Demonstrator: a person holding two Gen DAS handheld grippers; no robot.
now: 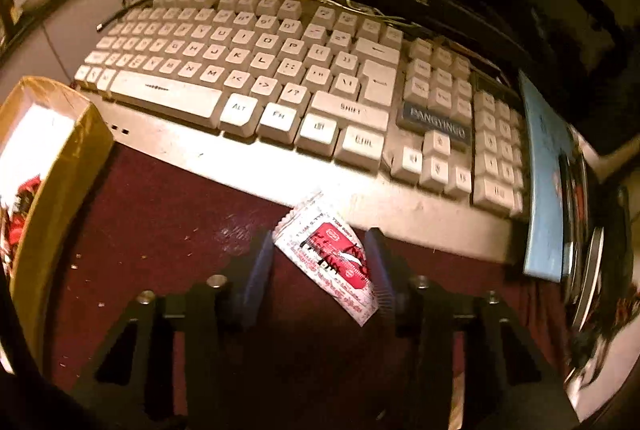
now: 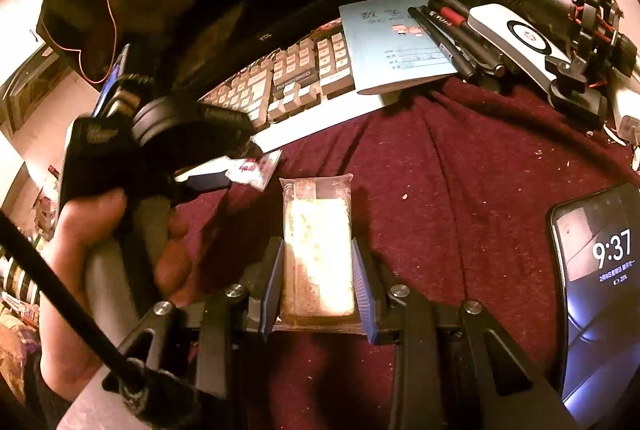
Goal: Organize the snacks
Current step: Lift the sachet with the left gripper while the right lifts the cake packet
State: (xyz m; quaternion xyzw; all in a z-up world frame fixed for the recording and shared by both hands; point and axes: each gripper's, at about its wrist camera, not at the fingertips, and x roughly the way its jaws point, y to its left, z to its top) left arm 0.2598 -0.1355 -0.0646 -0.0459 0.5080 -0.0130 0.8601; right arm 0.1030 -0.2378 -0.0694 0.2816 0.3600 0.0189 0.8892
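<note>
A red-and-white snack packet (image 1: 329,258) sits tilted between the blue pads of my left gripper (image 1: 320,262), above the dark red cloth and just in front of the keyboard; the pads touch its two ends. The same packet (image 2: 256,168) shows in the right wrist view at the left gripper's tip. My right gripper (image 2: 318,270) is shut on a clear-wrapped pale snack bar (image 2: 318,250) that lies lengthwise between its fingers (image 2: 276,278) over the cloth. A cardboard box (image 1: 60,166) holding red snacks stands at the far left.
A white keyboard (image 1: 256,86) lies across the back. A blue notebook (image 2: 396,42) rests on its right end, with pens (image 2: 452,30) and a black-and-white device (image 2: 520,34) beside it. A phone (image 2: 600,270) showing 9:37 lies at the right.
</note>
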